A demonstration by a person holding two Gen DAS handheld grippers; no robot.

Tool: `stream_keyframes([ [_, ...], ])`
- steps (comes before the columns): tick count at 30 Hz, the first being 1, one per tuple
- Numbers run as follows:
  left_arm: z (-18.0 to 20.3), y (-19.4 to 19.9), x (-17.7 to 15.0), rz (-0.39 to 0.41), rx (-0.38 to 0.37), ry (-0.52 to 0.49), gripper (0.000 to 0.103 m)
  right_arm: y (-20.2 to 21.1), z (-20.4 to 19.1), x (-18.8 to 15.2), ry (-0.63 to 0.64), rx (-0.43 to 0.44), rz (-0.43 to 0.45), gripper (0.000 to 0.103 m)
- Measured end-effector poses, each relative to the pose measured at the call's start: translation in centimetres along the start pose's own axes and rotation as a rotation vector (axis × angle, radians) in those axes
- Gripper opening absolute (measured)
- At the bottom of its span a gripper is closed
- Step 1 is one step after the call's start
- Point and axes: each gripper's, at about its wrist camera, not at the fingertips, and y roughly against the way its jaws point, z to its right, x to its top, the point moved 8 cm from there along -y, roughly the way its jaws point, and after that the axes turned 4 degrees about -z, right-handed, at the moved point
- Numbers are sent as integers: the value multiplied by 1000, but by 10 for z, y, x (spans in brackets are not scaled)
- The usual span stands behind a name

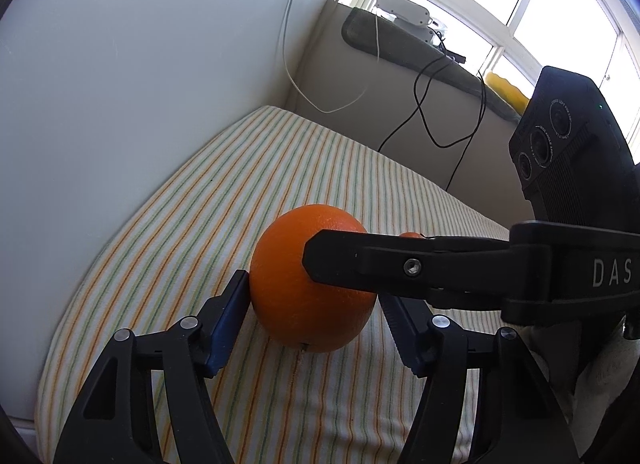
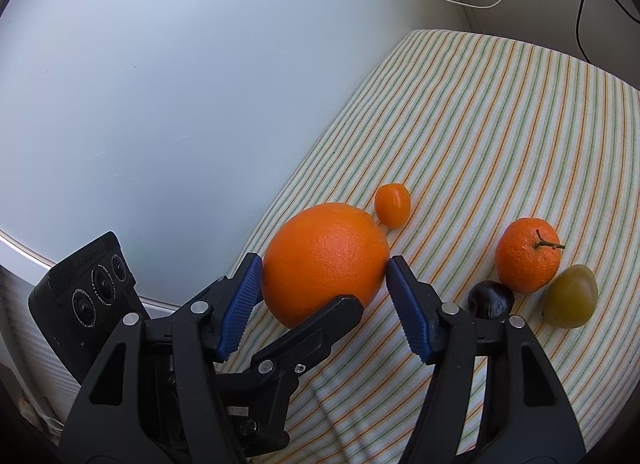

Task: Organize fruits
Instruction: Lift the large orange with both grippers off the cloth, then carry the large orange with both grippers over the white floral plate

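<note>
A: Item one, large orange (image 2: 325, 262). Location?

B: On the striped cloth (image 2: 500, 135) covering the surface, near the white wall. Both tongs bracket it. The right tongs (image 2: 324, 306) stand spread, blue pads just beside its two flanks; the far pad looks to touch the peel, the near one shows a sliver of gap. Not clenched.

A: Left tongs?

B: The left tongs (image 1: 312, 324) are also spread, one pad against the orange (image 1: 312, 280), the other hidden behind a finger of the right tongs that crosses in front. Contact there I cannot tell. Grasping nothing firmly, as far as shown.

A: Item two onward?

B: Small kumquat-like fruit (image 2: 393, 205), just behind the orange, apart from it. Mandarin with stem (image 2: 527, 260), dark plum or cherry (image 2: 491, 299), greenish-yellow fruit (image 2: 571, 296): these three clustered, touching or nearly so, off to the right.

A: Progress?

B: Partial, by my reckoning. Three fruits sit grouped; the orange and the small one remain separate. No bowl or tray is visible, so the intended final arrangement is unclear.
</note>
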Motion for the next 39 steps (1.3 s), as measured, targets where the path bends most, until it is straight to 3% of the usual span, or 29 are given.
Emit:
stream_keyframes([
  [17, 45, 21, -2, 41, -25, -55, 65, 52, 15, -6, -1, 3, 71, 67],
  [39, 155, 12, -19, 24, -144, -158, 65, 149, 76, -43, -72, -66, 196, 67],
])
